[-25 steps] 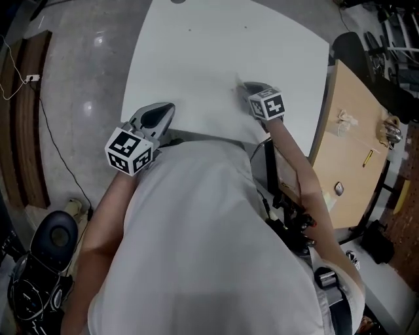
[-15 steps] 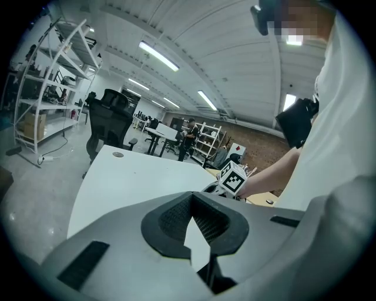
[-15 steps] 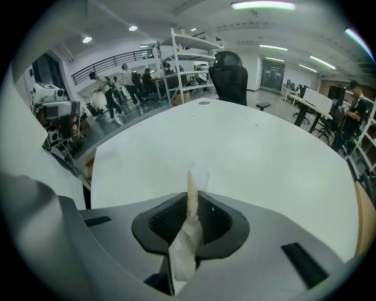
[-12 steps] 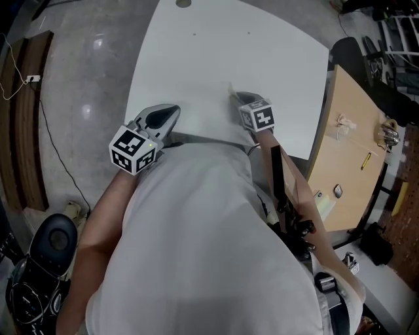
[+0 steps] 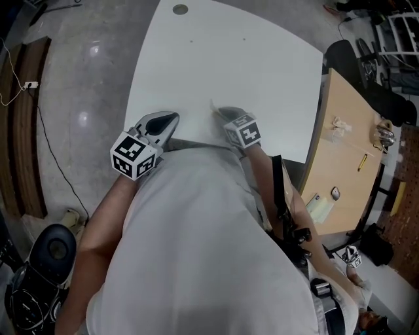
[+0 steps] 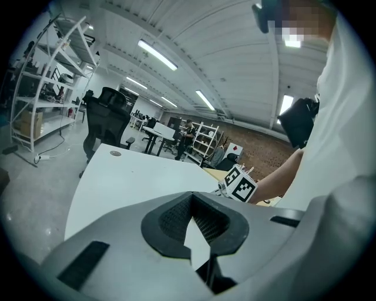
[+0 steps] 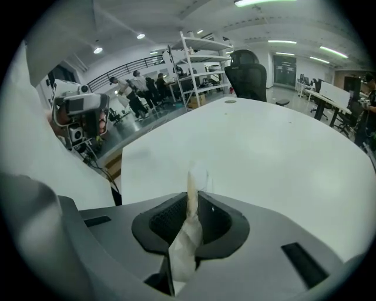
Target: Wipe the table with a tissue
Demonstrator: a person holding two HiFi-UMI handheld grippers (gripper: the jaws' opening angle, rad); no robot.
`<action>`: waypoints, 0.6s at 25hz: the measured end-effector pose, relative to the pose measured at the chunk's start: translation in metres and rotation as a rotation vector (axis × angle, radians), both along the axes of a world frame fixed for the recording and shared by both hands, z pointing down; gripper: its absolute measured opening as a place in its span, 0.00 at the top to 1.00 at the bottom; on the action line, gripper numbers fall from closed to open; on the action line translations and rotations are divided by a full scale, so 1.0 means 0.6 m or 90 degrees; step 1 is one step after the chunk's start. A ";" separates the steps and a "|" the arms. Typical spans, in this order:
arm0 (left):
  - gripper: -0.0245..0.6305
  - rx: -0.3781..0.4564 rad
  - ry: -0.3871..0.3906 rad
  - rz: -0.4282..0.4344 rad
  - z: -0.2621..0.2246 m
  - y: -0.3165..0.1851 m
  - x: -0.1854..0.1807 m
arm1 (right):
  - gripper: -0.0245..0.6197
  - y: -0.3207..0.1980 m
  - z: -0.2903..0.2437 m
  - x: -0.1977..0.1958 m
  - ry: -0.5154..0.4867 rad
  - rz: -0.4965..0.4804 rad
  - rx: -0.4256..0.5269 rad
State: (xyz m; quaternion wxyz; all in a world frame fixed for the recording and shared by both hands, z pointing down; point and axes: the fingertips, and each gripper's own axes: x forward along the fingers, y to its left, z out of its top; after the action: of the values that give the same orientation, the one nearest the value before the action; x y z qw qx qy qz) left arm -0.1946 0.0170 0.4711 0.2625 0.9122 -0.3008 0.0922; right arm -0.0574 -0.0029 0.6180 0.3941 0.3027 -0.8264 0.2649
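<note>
Right tool [image 7: 191, 203] is clamped on the tissue [image 7: 185, 235]. Its twisted end pokes past the tips, low over the white desk [image 5: 229, 59] near the front edge; can't tell if it touches. Left tool [image 6: 191, 200] has its jaws together with nothing between them, sitting at the desk's near-left corner. Cable grommet [image 5: 179, 9] at the far corner. Wooden side desk [image 5: 340, 131] on the right carries small clutter. Black office chair [image 7: 247, 73] stands beyond the far edge. My shirt [image 5: 196, 229] hides the near edge.

My grey left gripper [image 5: 164, 120] and right gripper [image 5: 220, 111] bear black-and-white squares. The crumpled paper tissue [image 7: 187, 230] is off-white, the flat table [image 5: 229, 59] white.
</note>
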 end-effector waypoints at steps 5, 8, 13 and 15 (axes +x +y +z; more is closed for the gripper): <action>0.96 -0.008 -0.002 0.005 0.002 0.010 0.009 | 0.86 0.047 -0.013 -0.042 -0.102 -0.045 -0.094; 0.95 -0.002 -0.002 -0.010 -0.004 0.000 0.003 | 0.86 -0.002 -0.059 -0.029 -0.235 0.077 -0.079; 0.96 -0.013 -0.009 -0.050 -0.001 -0.004 -0.012 | 0.86 -0.117 -0.111 0.047 -0.324 0.212 -0.042; 0.95 -0.020 -0.008 -0.064 -0.001 -0.002 -0.009 | 0.86 -0.159 -0.122 0.075 -0.328 0.239 -0.028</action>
State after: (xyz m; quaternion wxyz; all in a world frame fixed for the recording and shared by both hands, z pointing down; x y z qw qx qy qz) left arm -0.1999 0.0156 0.4706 0.2795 0.8909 -0.3465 0.0895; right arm -0.0126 -0.0986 0.5445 0.1223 0.3645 -0.8228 0.4185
